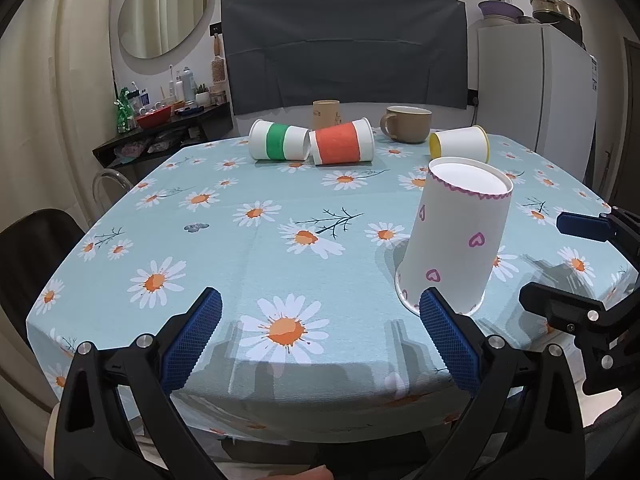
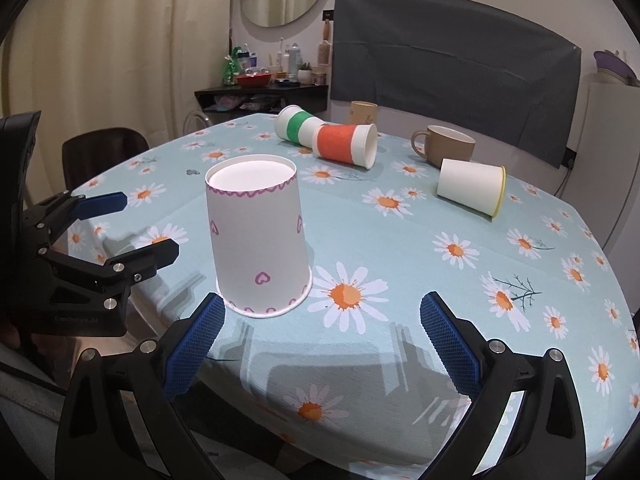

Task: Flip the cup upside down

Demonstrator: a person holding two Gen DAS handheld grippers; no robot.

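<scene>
Cup (image 2: 258, 240) upside down, white, pink hearts, scalloped trim.

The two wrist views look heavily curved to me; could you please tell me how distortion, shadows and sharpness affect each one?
Left wrist view: strong fisheye bending, dark corners; the table edge bows, the heart cup leans, yet stays sharp; doubled finger shadows fall on the cloth. Right wrist view: same curvature; the heart cup is crisp, with soft layered shadows near the right gripper; no strong glare.
</scene>
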